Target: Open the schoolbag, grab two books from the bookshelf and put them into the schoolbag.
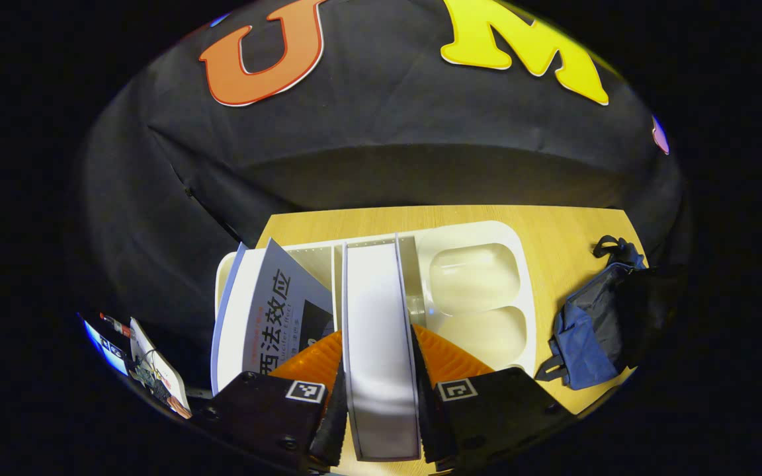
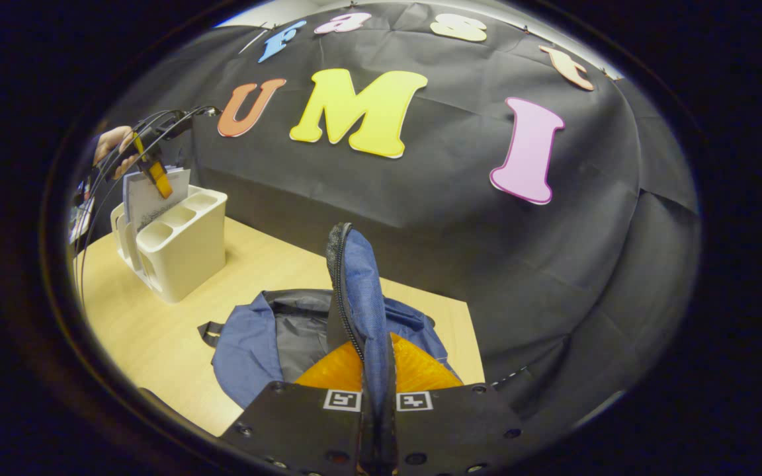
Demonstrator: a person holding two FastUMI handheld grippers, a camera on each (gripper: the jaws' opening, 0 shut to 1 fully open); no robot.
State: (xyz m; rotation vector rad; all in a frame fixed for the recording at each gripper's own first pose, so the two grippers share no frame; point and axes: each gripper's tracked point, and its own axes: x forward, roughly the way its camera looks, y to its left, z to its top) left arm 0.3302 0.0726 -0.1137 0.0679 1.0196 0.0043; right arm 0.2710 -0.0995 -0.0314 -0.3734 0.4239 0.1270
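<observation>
My left gripper (image 1: 380, 350) is shut on the top edge of a white book (image 1: 378, 291) that stands upright in the white bookshelf (image 1: 467, 231). A second book (image 1: 278, 307) with a grey cover leans in the slot to its left. The blue and black schoolbag (image 1: 589, 324) lies on the table to the right of the shelf. My right gripper (image 2: 376, 362) is shut on the schoolbag's blue flap (image 2: 358, 277) and holds its zippered edge upright, so the grey lining (image 2: 295, 330) shows. Far off, a hand (image 2: 111, 147) holds the left gripper (image 2: 155, 173) over the bookshelf (image 2: 182, 244).
The wooden table (image 1: 553, 225) ends at the black cloth wall behind the shelf. The shelf's right side has two rounded compartments (image 1: 473, 277). Small gear with wires (image 1: 149, 373) sits beyond the table's left edge. Cables (image 2: 156, 122) trail from the far gripper.
</observation>
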